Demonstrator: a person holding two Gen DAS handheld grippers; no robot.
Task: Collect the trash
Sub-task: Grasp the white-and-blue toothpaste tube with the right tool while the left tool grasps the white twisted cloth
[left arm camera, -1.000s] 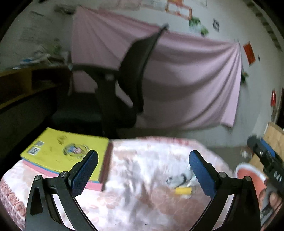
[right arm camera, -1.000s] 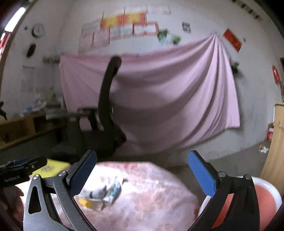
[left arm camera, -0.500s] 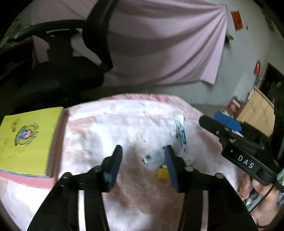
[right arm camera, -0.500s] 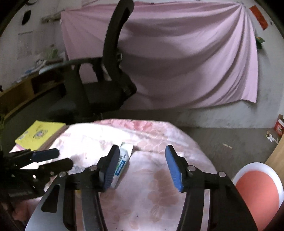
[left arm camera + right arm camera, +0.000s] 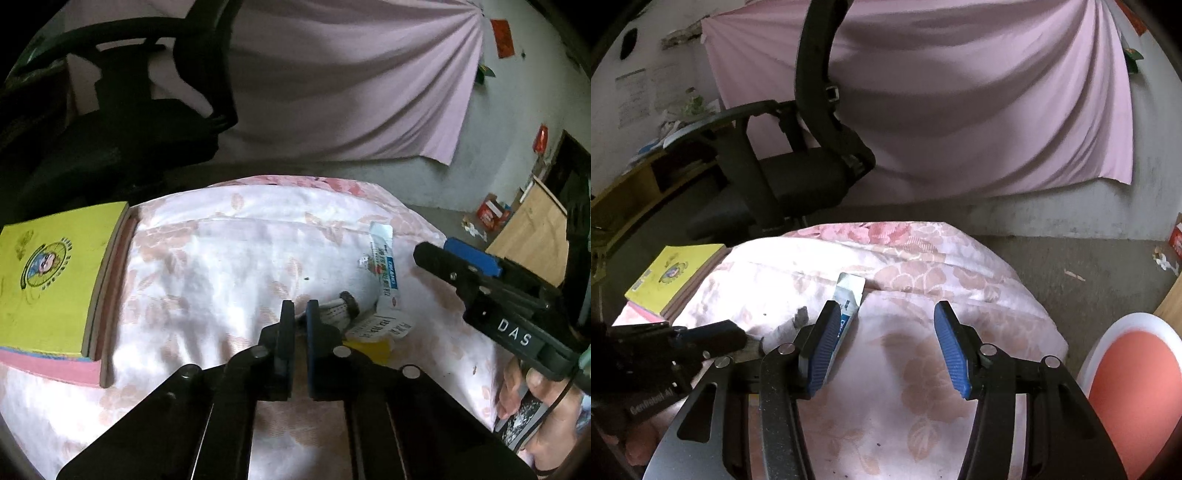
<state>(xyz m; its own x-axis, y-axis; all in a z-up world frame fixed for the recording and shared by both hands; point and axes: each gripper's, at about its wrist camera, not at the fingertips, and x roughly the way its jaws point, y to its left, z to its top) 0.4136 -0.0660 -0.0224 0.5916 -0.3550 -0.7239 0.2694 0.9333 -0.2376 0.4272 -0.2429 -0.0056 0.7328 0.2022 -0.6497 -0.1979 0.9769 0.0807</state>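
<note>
Trash pile sits mid-right on the floral-covered table (image 5: 221,266): a squeezed toothpaste tube (image 5: 384,273), a small grey tube with dark cap (image 5: 341,308), a white printed slip (image 5: 380,326) and a yellow scrap (image 5: 371,349), all touching or overlapping. Left gripper (image 5: 300,317) is nearly clenched at the grey tube's end, whether it actually grips I cannot tell; right gripper (image 5: 882,343) is spread wide, left pad beside the toothpaste tube, so I'd judge we're at first pickup, next: confirm hold, lift, carry to the red-and-white bin (image 5: 1134,373). Readable: "DAS" on the right gripper body; tube and slip print too small; yellow book (image 5: 55,273) shows a cartoon emblem only.
</note>
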